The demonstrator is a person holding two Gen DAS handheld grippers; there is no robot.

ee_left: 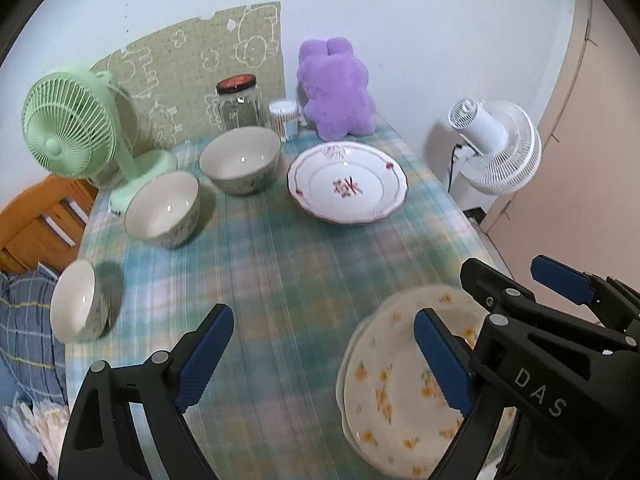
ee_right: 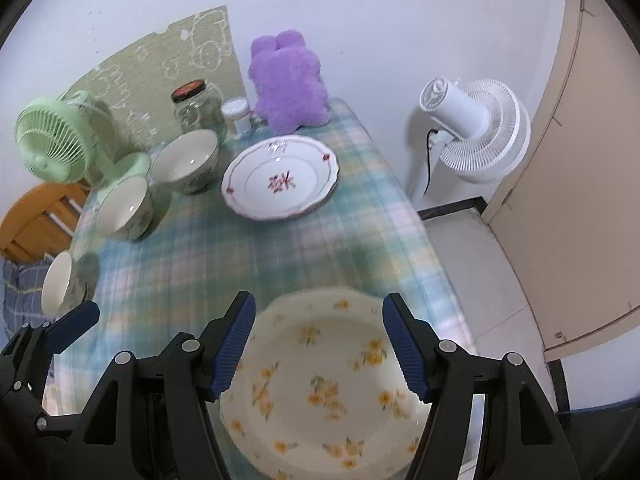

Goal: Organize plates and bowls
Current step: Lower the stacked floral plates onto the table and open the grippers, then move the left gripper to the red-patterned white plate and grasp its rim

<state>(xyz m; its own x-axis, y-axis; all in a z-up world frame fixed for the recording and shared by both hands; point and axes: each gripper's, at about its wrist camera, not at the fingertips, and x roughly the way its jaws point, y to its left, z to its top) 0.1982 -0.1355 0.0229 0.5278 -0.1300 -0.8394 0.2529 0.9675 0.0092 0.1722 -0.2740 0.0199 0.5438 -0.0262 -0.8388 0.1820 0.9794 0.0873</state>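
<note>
A cream plate with yellow flowers (ee_right: 320, 392) lies at the near right of the table; it also shows in the left wrist view (ee_left: 396, 392). A white plate with red flowers (ee_left: 347, 182) (ee_right: 281, 178) lies at the far middle. Three white bowls stand on the left: a large one (ee_left: 240, 163) (ee_right: 185, 160), a middle one (ee_left: 162, 208) (ee_right: 124, 208) and a small one (ee_left: 76, 300) (ee_right: 60, 282). My left gripper (ee_left: 324, 364) is open above the cloth, left of the yellow plate. My right gripper (ee_right: 320, 348) is open and hovers over the yellow plate, fingers either side.
A green desk fan (ee_left: 68, 124), a glass jar (ee_left: 239, 102), a cotton swab tub (ee_left: 284, 117) and a purple plush toy (ee_left: 336, 88) line the back of the table. A white floor fan (ee_right: 476, 128) stands to the right. A wooden chair (ee_left: 36, 220) is at the left.
</note>
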